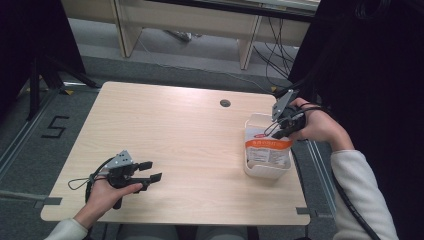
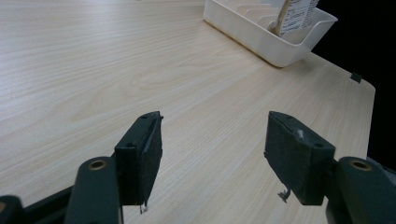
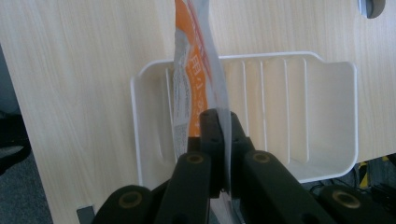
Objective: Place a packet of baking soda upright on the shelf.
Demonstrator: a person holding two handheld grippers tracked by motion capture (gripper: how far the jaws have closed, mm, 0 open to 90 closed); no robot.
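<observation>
With your right gripper clamped on the orange-and-white plastic packet's edge, keep it upright over the white ribbed plastic bin, while your left gripper rests open-jawed above the pale wooden table.

High view looks down on the whole table; both gripper views (close, low) share its white tray.

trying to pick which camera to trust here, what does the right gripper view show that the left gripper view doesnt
Right gripper view: its own jaws closed on the edge of an orange and white packet hanging into the white bin, plus the table's round cable hole.

Left gripper view: its own jaws wide apart with nothing between them, over bare wood, and the table's far corner.

Both: the bin, the packet and the wooden table.
</observation>
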